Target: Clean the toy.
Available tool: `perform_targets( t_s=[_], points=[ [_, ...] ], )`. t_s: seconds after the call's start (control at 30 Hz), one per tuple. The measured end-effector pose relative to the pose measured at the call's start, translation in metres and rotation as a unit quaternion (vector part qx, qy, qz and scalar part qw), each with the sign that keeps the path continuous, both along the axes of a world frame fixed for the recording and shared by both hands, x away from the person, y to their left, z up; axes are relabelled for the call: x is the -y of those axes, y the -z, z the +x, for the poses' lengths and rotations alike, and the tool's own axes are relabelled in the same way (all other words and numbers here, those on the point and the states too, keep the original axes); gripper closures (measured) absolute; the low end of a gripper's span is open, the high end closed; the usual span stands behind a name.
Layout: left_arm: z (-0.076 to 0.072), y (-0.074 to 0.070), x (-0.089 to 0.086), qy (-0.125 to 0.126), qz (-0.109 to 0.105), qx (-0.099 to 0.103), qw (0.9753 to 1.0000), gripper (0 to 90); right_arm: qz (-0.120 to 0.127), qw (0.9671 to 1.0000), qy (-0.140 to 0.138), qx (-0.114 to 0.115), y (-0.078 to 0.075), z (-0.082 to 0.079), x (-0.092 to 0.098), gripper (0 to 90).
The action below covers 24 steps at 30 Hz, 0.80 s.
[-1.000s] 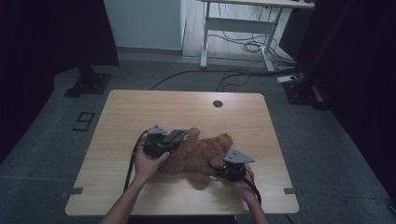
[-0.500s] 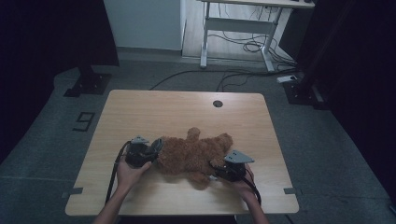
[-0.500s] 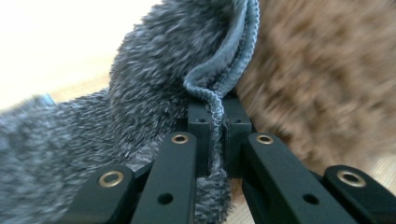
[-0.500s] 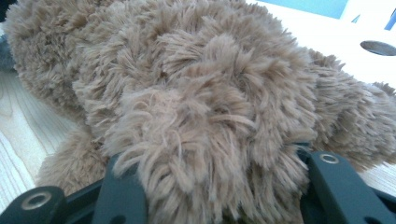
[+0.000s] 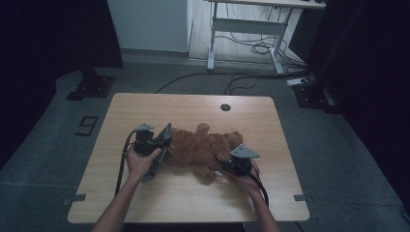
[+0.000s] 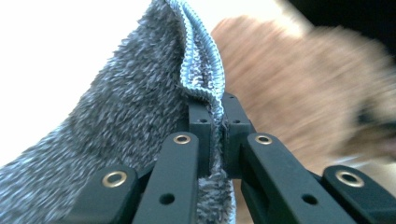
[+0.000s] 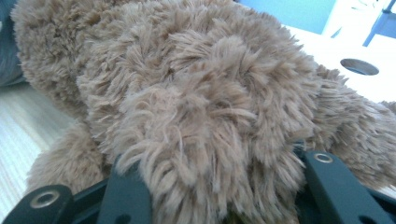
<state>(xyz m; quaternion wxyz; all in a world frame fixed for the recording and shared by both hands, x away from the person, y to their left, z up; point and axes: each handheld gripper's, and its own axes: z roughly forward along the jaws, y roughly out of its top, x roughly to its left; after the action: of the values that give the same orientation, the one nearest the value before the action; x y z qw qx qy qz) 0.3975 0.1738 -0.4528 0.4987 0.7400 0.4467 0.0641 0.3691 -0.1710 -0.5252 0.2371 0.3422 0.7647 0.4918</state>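
A brown teddy bear (image 5: 203, 149) lies on its side in the middle of the wooden table (image 5: 193, 108). My left gripper (image 5: 166, 139) sits at the bear's left end, shut on a grey fuzzy cloth (image 5: 161, 151) that hangs down beside the bear. In the left gripper view the jaws (image 6: 219, 109) pinch the cloth (image 6: 130, 107) at its pale blue hem, with the bear (image 6: 289, 79) blurred behind. My right gripper (image 5: 226, 163) is at the bear's right end. Its jaws (image 7: 219, 196) clamp a thick tuft of the bear (image 7: 201, 93).
A round cable hole (image 5: 225, 107) sits near the table's far edge, also seen as a hole (image 7: 358, 66) beyond the bear. A white desk frame (image 5: 241, 29) and cables lie on the floor behind. Dark stands flank the table.
My left gripper drew away to the left with the cloth, then came back up against the bear's left end. The right gripper and bear stayed put.
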Motion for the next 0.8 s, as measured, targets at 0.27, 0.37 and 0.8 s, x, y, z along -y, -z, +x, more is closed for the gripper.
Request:
perform_targets(
  t_s=[0.27, 0.37, 0.8],
  points=[
    [-0.013, -0.049, 0.123, 0.111, 0.047, 0.066, 0.9905, 85.1, -0.007, 0.9998, -0.004, 0.015, 0.001, -0.012, 0.001, 54.7],
    [-0.001, -0.049, 0.171, 0.144, 0.046, 0.049, 0.9873, 85.0, -0.008, 0.9997, -0.007, 0.021, 0.002, -0.016, 0.002, 54.6],
    [0.020, 0.000, 0.171, 0.118, 0.083, -0.014, 0.9894, 84.8, -0.020, 0.9995, -0.004, 0.025, 0.005, -0.020, 0.000, 54.5]
  ],
)
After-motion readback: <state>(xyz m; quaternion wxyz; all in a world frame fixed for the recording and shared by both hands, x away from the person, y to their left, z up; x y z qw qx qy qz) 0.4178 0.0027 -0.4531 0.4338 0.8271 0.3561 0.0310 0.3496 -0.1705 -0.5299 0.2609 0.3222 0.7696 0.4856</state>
